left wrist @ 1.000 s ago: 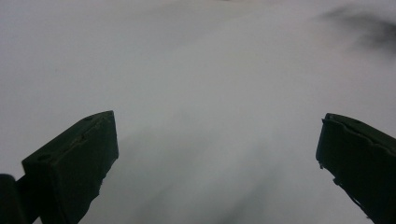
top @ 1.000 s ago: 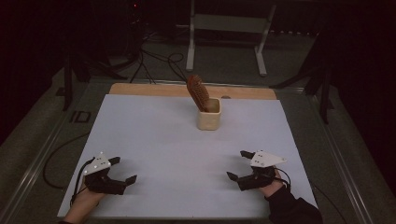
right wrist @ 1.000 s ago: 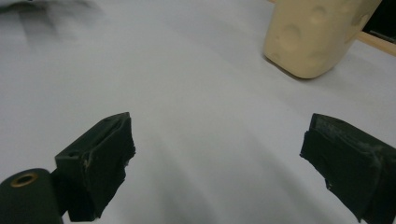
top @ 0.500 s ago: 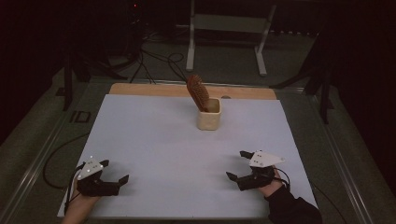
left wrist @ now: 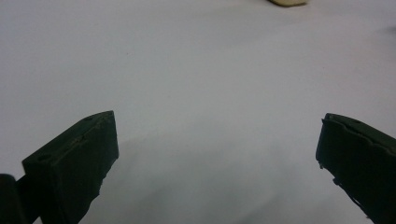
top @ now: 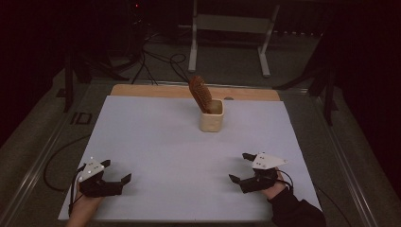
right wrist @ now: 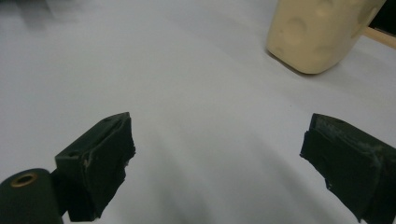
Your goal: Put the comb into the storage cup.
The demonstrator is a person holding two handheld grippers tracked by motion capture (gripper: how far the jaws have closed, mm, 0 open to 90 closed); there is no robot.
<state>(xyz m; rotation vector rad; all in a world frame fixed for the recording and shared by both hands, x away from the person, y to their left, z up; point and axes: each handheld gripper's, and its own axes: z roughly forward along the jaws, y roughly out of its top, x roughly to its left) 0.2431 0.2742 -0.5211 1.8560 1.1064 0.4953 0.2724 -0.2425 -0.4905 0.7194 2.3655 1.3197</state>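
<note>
Nearest the person, at about seven o'clock on the white sheet [top: 156, 142] that covers the desk, the left tool [top: 109, 180] rests low, close to the near edge, its jaws spread wide with nothing between them. A second ago it sat a little farther in from that corner and higher on the sheet; it has since drawn back toward the person and settled there, which reads as a retreat to a rest spot, not a reach. In the left gripper view the same released jaws frame bare sheet, with a sliver of the cup [left wrist: 288, 2] at the very top edge.

At about five o'clock the right tool [top: 244, 167] lies on the sheet in the same place as before, also released and holding nothing. The right gripper view looks between its open jaws toward the cup [right wrist: 322, 32] at upper right.

Farther out, near twelve o'clock, the cream cup [top: 211, 117] stands upright, well apart from both tools. The brown hairbrush [top: 200, 93] stands in it, bristle head up and leaning toward eleven o'clock.

My judgement: with the brush lodged in the cup and both tools empty and pulled back, either the placing is finished or no pick-up has begun. Beyond the sheet a strip of wooden board [top: 156, 91] shows, then dark floor.
</note>
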